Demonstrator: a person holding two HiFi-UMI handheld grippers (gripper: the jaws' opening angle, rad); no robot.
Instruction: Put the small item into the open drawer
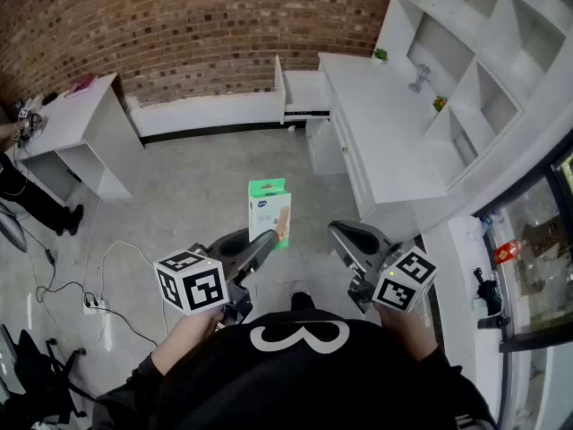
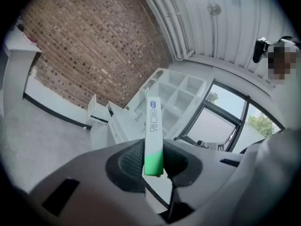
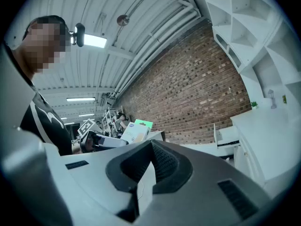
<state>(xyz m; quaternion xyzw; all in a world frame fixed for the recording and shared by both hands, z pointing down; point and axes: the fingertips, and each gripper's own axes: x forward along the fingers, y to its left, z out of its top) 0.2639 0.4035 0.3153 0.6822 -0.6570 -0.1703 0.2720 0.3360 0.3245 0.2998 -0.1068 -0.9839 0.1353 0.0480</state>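
The left gripper point(image 1: 262, 242) is clamped on a thin, flat cardboard box point(image 1: 269, 209), white with green. In the head view the box stands upright out of the jaws with its broad face showing. A green band runs across its top, a small blue oval logo sits on the white body below, and a skin-toned picture fills the lower right part of the face.

In the left gripper view the box point(image 2: 153, 126) is seen edge-on. It appears as a narrow white strip with the blue logo and grey characters running along it, and its end is bright green. That green end sits between the two dark ribbed pads point(image 2: 129, 161), which press on it from either side. The box is in the air over the grey floor point(image 1: 188, 195), just in front of the person in the black shirt point(image 1: 300, 374).

The open white drawer point(image 1: 304, 90) is well apart from the box. It is pulled out from the end of a long white cabinet point(image 1: 380, 124), the end that lies beside the brick wall point(image 1: 197, 25).

The right gripper point(image 1: 345, 237) is held level beside the left one. In the right gripper view its jaws meet at the tips with nothing between them point(image 3: 150, 149).
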